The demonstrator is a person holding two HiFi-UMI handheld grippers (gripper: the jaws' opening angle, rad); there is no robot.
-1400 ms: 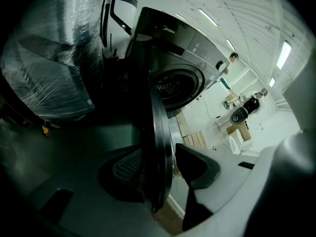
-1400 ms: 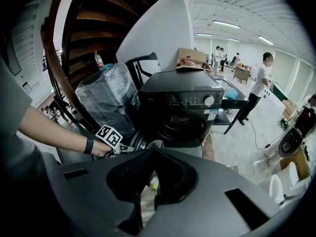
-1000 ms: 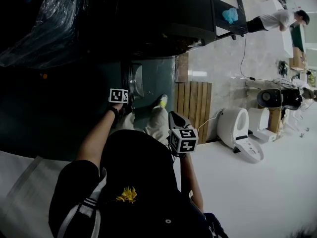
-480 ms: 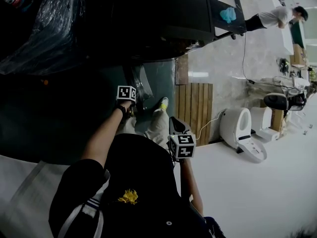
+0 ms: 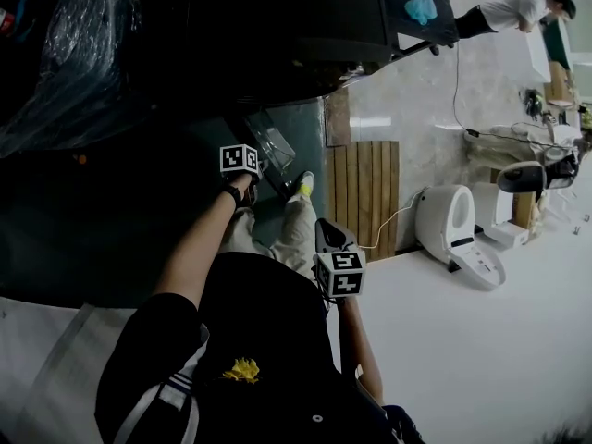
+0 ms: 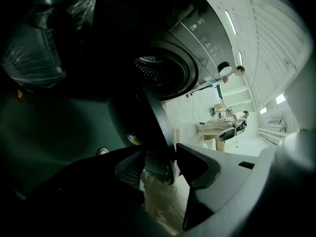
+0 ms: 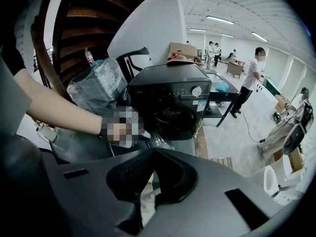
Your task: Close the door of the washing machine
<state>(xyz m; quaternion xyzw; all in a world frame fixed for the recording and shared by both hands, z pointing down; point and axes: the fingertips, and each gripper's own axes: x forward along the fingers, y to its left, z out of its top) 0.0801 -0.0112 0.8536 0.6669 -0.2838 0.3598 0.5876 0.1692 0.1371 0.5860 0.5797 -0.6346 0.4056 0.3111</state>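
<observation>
The black washing machine [image 5: 277, 35] stands at the top of the head view, and its drum opening [image 6: 163, 70] shows in the left gripper view. Its round glass door [image 5: 273, 148] is swung partly out. My left gripper [image 5: 252, 169] reaches to the door's edge. In the left gripper view the door's dark rim [image 6: 157, 117] runs down between the jaws of my left gripper [image 6: 160, 157]; the jaws are opening, and both pads lie against the rim. My right gripper [image 7: 154, 151] hangs back near my leg, shut and empty, its marker cube [image 5: 339, 273] at centre.
A wooden slat platform [image 5: 365, 192] lies right of the machine. White appliances [image 5: 453, 229] stand on the floor further right. A plastic-wrapped bundle [image 5: 74, 54] sits left of the machine. A black table [image 5: 421, 7] and a person [image 5: 513, 7] are behind, with a cable [image 5: 458, 91] on the floor.
My left gripper has moved up and right in the head view, and the door has swung with it. My right gripper has hardly shifted.
</observation>
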